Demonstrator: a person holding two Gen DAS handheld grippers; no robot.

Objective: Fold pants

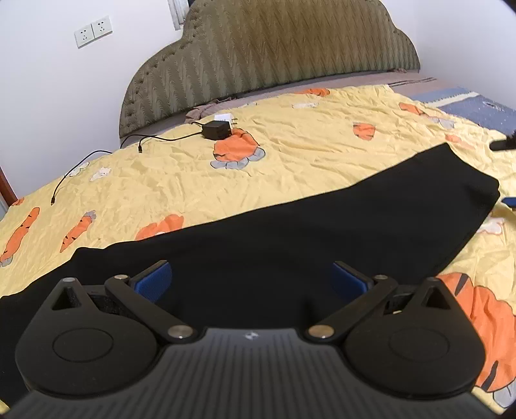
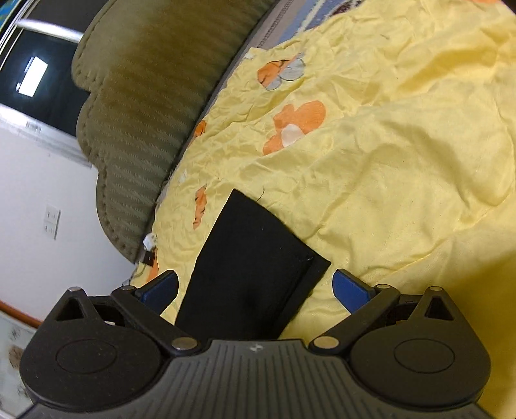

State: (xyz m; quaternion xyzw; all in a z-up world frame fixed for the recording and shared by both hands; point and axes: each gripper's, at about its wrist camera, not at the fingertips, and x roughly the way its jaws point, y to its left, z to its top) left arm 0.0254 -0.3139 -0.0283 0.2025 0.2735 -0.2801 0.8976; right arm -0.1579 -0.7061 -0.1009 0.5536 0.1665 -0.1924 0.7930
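Left wrist view, far left: 2 white wall sockets (image 1: 93, 31) on the white wall, beside the olive quilted headboard (image 1: 267, 51). Below them a thin black cable (image 1: 96, 154) trails across the yellow quilt (image 1: 290, 141) (orange cartoon prints all over it) to a black charger (image 1: 216, 129) lying near the headboard, with a small white plug (image 1: 225, 117) just behind it.

Middle: black pants (image 1: 290, 232) lie flat on the bed as 1 long folded band, running from the near left edge up to a squared end at the far right. The left hand-held gripper (image 1: 251, 280) hangs over the near part of the band, released; both blue pads (image 1: 154, 280) stand wide apart with only black cloth showing between them. Whether the pads touch the cloth cannot be told.

Far right edge: a dark tip of the other tool (image 1: 503, 143) just beyond the pants' far end.

Right wrist view, left to right: wall sockets (image 2: 51, 222), headboard (image 2: 138, 122), then the squared end of the pants (image 2: 254, 274) pointing away across the quilt (image 2: 403, 161), a stitched hem along its right side. The right hand-held gripper (image 2: 256, 287) is also released, the pants end lying between its spread fingers (image 2: 350, 290), neither visibly touching the cloth.
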